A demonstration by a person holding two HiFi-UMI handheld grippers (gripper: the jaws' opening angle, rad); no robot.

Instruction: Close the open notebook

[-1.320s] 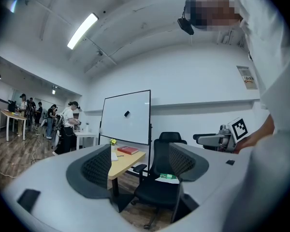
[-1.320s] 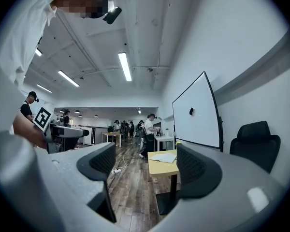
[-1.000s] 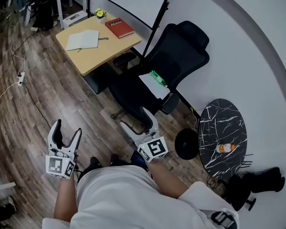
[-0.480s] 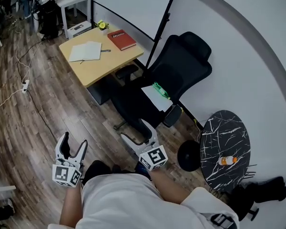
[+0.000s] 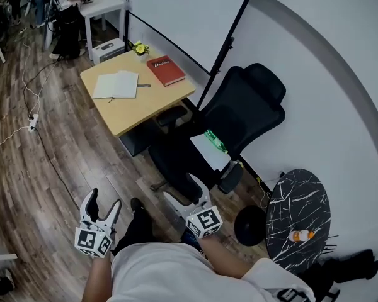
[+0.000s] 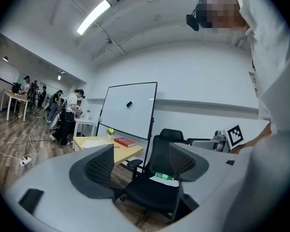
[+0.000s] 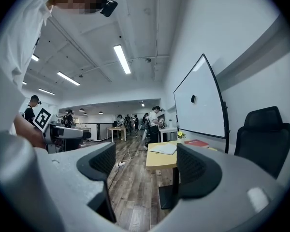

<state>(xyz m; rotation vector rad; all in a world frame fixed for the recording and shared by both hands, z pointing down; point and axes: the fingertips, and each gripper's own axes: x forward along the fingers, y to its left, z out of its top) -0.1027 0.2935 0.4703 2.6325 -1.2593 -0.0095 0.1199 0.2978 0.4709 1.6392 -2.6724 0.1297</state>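
Note:
The open notebook (image 5: 116, 85) lies flat, white pages up, on a small wooden table (image 5: 142, 106) far ahead of me. It also shows in the right gripper view as the notebook (image 7: 164, 149), and faintly in the left gripper view as the notebook (image 6: 94, 142). My left gripper (image 5: 104, 201) is held low over the wood floor, open and empty. My right gripper (image 5: 183, 190) is open and empty too, close to the black chair (image 5: 230, 128). Both are well short of the table.
A red book (image 5: 166, 70) and a yellow flower (image 5: 139, 48) share the table. The chair seat holds a paper and a green bottle (image 5: 215, 140). A whiteboard (image 5: 176, 17) stands behind, a round marble table (image 5: 299, 200) is at right, and cables (image 5: 31, 121) run across the floor. People stand at the back left.
The table and chair have slid lower and nearer in the head view. Both grippers sit lower in the frame, still open.

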